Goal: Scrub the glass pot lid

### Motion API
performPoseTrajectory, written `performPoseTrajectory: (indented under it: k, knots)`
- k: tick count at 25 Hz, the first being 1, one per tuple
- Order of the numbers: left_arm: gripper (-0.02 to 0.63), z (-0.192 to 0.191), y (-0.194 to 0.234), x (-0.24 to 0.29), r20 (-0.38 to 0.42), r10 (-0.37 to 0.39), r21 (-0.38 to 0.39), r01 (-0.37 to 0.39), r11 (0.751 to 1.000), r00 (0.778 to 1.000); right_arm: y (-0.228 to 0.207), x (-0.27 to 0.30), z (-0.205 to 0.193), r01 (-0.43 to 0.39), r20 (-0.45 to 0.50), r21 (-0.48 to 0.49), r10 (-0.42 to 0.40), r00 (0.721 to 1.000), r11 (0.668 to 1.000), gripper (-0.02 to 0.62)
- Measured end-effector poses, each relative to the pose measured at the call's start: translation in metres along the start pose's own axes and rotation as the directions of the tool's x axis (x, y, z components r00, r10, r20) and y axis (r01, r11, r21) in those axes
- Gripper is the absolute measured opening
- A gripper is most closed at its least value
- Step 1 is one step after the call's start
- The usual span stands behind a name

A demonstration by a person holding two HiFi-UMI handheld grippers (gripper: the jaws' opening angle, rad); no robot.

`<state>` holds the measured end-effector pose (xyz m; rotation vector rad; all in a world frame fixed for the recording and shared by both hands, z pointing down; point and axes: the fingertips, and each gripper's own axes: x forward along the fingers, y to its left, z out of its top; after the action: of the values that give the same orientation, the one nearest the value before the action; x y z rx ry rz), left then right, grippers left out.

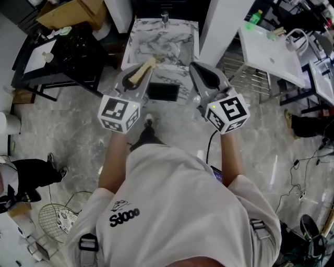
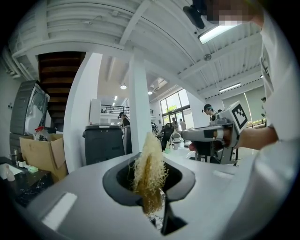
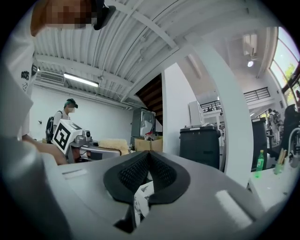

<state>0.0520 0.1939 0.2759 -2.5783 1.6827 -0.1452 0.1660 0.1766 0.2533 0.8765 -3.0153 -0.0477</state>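
Note:
My left gripper (image 1: 136,73) is raised in front of the person's chest, shut on a tan fibrous loofah scrubber (image 1: 142,72). In the left gripper view the scrubber (image 2: 149,164) sticks up from between the dark jaws of that gripper (image 2: 149,176). My right gripper (image 1: 204,74) is held level beside it; in its own view the right gripper (image 3: 149,169) has its black ribbed pads (image 3: 161,173) pressed together on nothing. I cannot make out a glass pot lid in any view. Both grippers point toward the marble sink (image 1: 156,39).
A faucet (image 1: 165,18) stands at the sink's far end. A dark flat panel (image 1: 163,92) lies below the grippers. A black table (image 1: 73,57) and cardboard box (image 1: 73,13) are at left, a white table (image 1: 271,52) at right. A wire basket (image 1: 57,219) sits on the floor.

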Motion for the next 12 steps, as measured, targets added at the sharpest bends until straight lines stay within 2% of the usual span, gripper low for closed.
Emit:
performPoseTrajectory:
  k: [5, 12]
  knots:
    - [0.061, -0.001, 0.0, 0.022, 0.006, -0.034, -0.001, 0.034, 0.999, 0.999, -0.023, -0.001, -0.008, 0.029, -0.018, 0.067, -0.028, 0.999, 0.997, 0.002]
    - [0.061, -0.005, 0.033, 0.054, 0.017, -0.056, -0.009, 0.056, 0.998, 0.998, -0.042, 0.038, -0.021, 0.032, -0.084, 0.063, -0.027, 0.996, 0.997, 0.002]
